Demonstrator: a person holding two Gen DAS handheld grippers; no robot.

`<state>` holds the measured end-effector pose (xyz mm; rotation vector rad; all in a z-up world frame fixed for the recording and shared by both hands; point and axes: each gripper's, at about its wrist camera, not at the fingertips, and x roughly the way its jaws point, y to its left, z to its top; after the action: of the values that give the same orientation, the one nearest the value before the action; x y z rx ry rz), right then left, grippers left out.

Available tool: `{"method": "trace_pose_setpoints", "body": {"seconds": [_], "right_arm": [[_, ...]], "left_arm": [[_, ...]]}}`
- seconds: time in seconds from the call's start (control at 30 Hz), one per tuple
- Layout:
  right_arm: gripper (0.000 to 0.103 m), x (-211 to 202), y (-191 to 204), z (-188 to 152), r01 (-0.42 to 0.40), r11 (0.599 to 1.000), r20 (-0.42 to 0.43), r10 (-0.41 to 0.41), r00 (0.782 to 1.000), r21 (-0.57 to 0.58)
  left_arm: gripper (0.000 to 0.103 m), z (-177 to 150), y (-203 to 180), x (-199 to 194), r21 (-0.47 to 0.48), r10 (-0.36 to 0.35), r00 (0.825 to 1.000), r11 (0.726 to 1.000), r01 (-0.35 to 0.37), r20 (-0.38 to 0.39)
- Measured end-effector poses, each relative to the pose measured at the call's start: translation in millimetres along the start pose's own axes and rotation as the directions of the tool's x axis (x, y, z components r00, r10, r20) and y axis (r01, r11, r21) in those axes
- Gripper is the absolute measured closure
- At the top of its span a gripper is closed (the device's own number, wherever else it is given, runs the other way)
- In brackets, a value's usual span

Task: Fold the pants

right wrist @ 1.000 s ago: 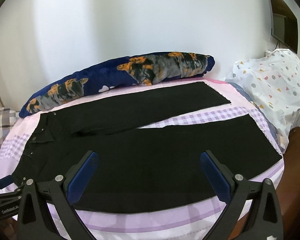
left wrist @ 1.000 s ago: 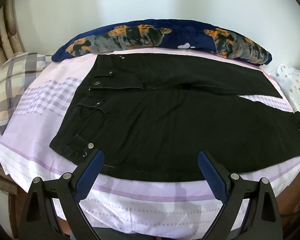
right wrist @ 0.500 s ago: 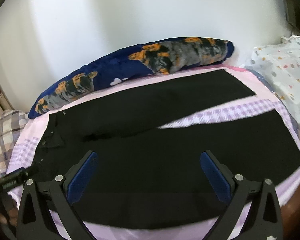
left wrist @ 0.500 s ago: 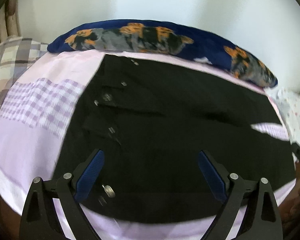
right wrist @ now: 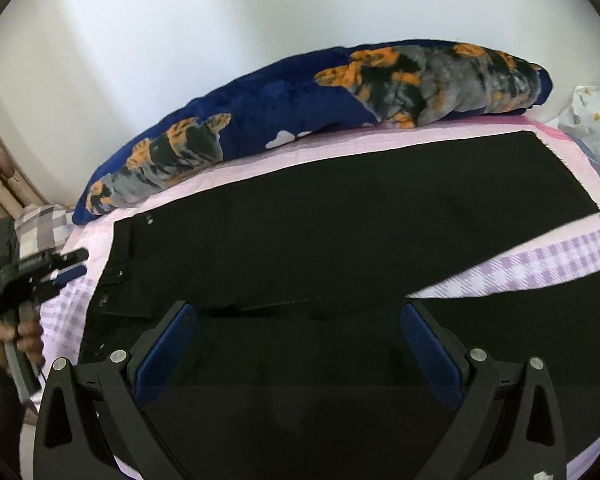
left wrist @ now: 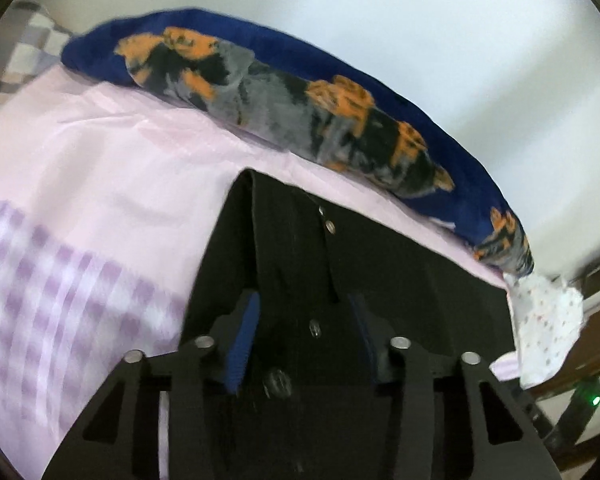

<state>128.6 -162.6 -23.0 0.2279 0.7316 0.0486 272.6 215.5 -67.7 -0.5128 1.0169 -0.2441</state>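
Black pants (right wrist: 340, 248) lie flat on the bed with the waistband at the left and both legs spread to the right. In the left wrist view the waistband (left wrist: 300, 256) with its metal buttons lies between my fingers. My left gripper (left wrist: 304, 340) is partly closed, low over the waistband; whether it pinches the cloth is unclear. It also shows at the left edge of the right wrist view (right wrist: 60, 266). My right gripper (right wrist: 296, 344) is open wide and empty, low over the near leg.
A lilac checked bedsheet (left wrist: 80, 216) covers the bed. A long navy pillow with orange and grey print (right wrist: 300, 104) lies along the white wall. A white dotted cloth (left wrist: 548, 328) is at the right end. A plaid pillow (right wrist: 40, 228) is at the left.
Both grippers have moved forward and down over the pants. My left gripper has narrowed from wide open and now sits at the waistband. My right gripper has stayed open.
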Motion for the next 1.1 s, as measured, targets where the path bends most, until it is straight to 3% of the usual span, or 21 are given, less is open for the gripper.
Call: {"method": "trace_pose_setpoints", "body": {"seconds": [0.1,0.27,0.53,0.83,1.0,1.07,1.1], "right_arm": [[0.001,15,2,3,0.009,1.000,-0.025,-0.009,1.000,-0.003],[0.001,37,1,7,0.019,1.000,-0.047,-0.018,0.999,0.008],[0.001,64,7,19,0.021,1.000,-0.067,-0.022,0.997,-0.013],[0.001,93,15,38,-0.038,0.996,-0.083,0.031,0.996,-0.077],[0.001,115,22,74,-0.101,0.981,-0.089,0.087,0.992,-0.166],[0.001,124,28,89,-0.108,0.967,-0.096,0.088,0.992,-0.231],[0.001,132,32,99,-0.122,0.955,-0.108,0.096,0.990,-0.271]], "left_arm": [[0.066,19,18,22,-0.026,-0.029,0.999,0.999,0.028,-0.042],[0.067,34,39,51,-0.084,-0.070,0.993,0.994,0.062,-0.099],[0.074,51,44,74,-0.153,-0.205,0.968,0.971,0.182,-0.148],[0.075,80,43,93,-0.170,-0.224,0.966,0.965,0.200,-0.133],[0.075,80,43,99,-0.174,-0.234,0.966,0.961,0.214,-0.108],[0.089,77,42,97,-0.152,-0.207,0.974,0.969,0.192,-0.090],[0.090,75,42,95,-0.138,-0.202,0.976,0.972,0.189,-0.084]]}}
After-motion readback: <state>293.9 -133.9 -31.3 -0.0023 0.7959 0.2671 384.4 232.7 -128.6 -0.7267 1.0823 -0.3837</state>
